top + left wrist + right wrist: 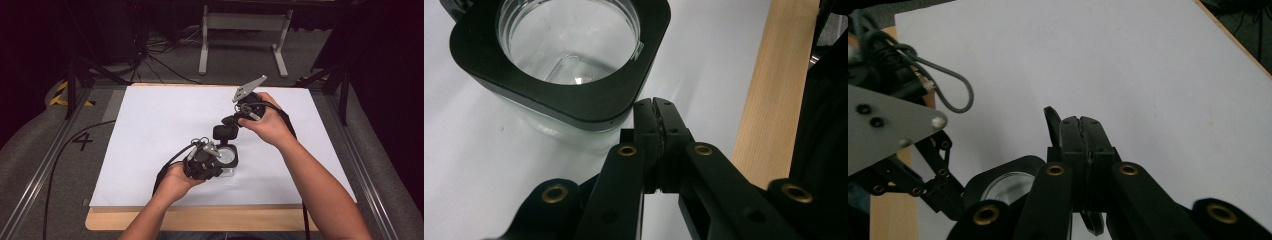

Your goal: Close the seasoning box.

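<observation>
Two grippers work over one white sheet point(150, 150). Left gripper point(655, 107) has its jaws pressed together, empty, just beside one open clear jar point(569, 65) standing upright, mouth upward. Right gripper point(1080, 125) is clamped on one thin black lid point(1052, 125), held on edge

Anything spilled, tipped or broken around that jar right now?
Nothing stands out. The glass jar stands upright and open on the white sheet, looking empty and dry, no cracks visible. Its black lid is off, pinched edge-on in the right gripper, lifted beside the jar. No spill shows.
</observation>
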### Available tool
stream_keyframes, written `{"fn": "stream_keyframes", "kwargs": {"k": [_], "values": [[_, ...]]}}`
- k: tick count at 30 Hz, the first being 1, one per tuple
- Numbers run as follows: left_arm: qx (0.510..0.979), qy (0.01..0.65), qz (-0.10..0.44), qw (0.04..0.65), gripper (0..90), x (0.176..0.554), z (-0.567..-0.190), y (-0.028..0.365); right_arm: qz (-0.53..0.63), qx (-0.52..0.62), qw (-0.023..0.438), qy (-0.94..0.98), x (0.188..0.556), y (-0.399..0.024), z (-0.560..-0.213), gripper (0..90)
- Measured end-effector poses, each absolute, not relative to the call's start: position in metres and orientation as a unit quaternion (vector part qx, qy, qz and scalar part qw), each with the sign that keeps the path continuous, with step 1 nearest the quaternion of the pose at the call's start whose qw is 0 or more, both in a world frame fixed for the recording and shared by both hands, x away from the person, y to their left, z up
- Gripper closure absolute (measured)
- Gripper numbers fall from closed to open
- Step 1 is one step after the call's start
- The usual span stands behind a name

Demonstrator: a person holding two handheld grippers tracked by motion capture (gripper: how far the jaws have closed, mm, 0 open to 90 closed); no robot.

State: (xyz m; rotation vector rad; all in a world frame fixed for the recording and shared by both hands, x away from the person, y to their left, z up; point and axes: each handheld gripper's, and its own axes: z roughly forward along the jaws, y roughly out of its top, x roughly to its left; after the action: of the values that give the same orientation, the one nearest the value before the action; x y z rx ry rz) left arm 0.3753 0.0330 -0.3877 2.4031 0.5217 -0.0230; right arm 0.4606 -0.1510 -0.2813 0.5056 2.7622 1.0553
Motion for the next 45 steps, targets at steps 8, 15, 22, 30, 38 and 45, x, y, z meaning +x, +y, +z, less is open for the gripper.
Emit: {"fn": "stream_keyframes", "kwargs": {"k": [8, 15, 22, 30, 38, 45], "values": [[0.923, 0.19, -0.017, 0.334, 89.7, 0.373, -0.386, 0.031, 0.342, 0.144, 0.06, 0.927, 0.439, -0.151, -0.284, 90.0], [0.92, 0.179, -0.017, 0.349, 89.7, 0.369, -0.374, 0.04, 0.337, 0.136, 0.057, 0.93, 0.426, -0.153, -0.29, 90.0], [0.906, 0.195, -0.011, 0.374, 89.6, 0.369, -0.359, 0.061, 0.334, 0.127, 0.044, 0.933, 0.413, -0.154, -0.304, 90.0], [0.896, 0.21, 0.001, 0.39, 89.3, 0.372, -0.352, 0.078, 0.325, 0.124, 0.032, 0.937, 0.405, -0.153, -0.321, 90.0], [0.892, 0.224, 0.003, 0.394, 89.0, 0.373, -0.351, 0.085, 0.309, 0.123, 0.029, 0.943, 0.402, -0.15, -0.337, 90.0], [0.891, 0.227, 0.003, 0.394, 88.5, 0.374, -0.351, 0.087, 0.309, 0.129, 0.03, 0.942, 0.404, -0.152, -0.342, 90.0]]}}
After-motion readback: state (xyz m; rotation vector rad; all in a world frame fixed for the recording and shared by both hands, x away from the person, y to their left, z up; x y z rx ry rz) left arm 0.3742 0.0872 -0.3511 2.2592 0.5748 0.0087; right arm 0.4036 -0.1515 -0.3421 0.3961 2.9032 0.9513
